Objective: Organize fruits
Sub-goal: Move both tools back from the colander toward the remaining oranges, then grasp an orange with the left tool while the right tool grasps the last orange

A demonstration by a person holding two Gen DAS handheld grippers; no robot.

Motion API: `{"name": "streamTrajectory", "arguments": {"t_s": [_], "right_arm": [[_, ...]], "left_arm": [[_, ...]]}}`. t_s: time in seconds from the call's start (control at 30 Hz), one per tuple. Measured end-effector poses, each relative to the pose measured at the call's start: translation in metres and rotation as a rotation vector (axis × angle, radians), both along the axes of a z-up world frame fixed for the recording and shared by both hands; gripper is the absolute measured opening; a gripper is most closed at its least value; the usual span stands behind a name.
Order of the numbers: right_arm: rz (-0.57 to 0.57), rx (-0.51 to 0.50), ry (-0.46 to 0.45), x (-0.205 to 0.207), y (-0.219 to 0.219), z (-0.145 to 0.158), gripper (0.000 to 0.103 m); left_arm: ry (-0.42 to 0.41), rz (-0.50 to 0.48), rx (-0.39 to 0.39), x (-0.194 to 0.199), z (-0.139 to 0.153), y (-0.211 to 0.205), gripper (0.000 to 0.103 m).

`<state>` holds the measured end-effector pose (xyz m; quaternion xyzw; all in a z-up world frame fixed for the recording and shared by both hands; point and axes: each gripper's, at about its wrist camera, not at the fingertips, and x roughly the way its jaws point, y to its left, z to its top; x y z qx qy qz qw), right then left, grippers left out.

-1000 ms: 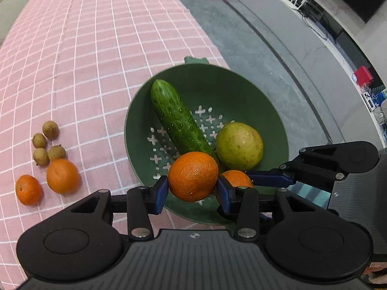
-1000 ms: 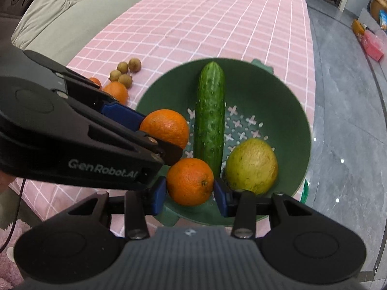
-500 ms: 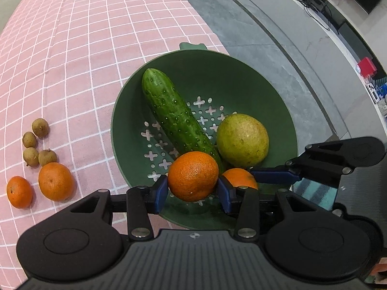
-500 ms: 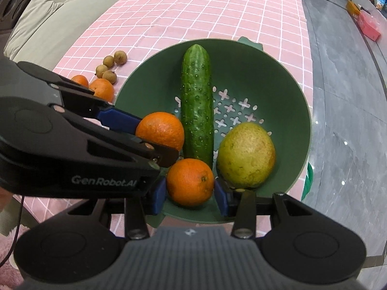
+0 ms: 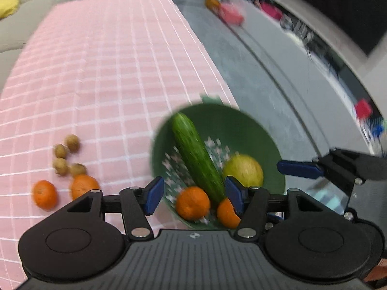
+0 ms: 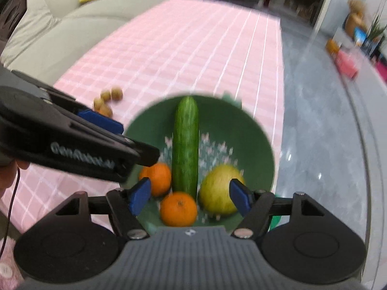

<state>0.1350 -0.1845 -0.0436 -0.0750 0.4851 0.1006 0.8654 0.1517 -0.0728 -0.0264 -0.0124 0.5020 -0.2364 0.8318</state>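
A green colander (image 5: 254, 130) (image 6: 241, 125) sits at the edge of the pink checked tablecloth. In it lie a cucumber (image 5: 196, 154) (image 6: 186, 145), a yellow-green round fruit (image 5: 244, 170) (image 6: 219, 189) and two oranges (image 5: 192, 203) (image 5: 226, 213), also in the right wrist view (image 6: 179, 209) (image 6: 157, 178). My left gripper (image 5: 193, 194) is open and empty above the colander's near rim. My right gripper (image 6: 189, 197) is open and empty above the same fruit. Both views are blurred.
Two more oranges (image 5: 44, 194) (image 5: 83, 184) and several small brown fruits (image 5: 66, 155) (image 6: 108, 99) lie on the cloth (image 5: 96, 72) left of the colander. The table edge drops to grey floor (image 5: 266, 72) on the right. A sofa (image 6: 60, 24) stands behind.
Both grippers have opened and let their oranges go into the colander. Both have lifted and pulled back, so the colander looks smaller and more of the room shows.
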Motion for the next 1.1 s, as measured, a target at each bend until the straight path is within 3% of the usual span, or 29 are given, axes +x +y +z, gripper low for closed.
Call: {"name": "streamTrajectory", "arguments": {"t_s": [0.2,0.43,0.73,1.1], "right_arm": [[0.043,-0.044,-0.175,-0.005,0.036,0.023,0.069],[0.050,0.042,-0.275,-0.004,0.071,0.037,0.069],[0.083,0.126,-0.283,0.003,0.119,0.022,0.069],[0.159,0.113,-0.205,0.010,0.150,-0.012,0.069]], "left_arm": [[-0.117,0.134,0.005,-0.003,0.024,0.040,0.069],[-0.186,0.270,0.018,-0.009,0.032,0.089,0.069],[-0.238,0.365,0.037,-0.019,0.025,0.134,0.069],[-0.125,0.414,0.037,-0.024,-0.015,0.174,0.069]]}}
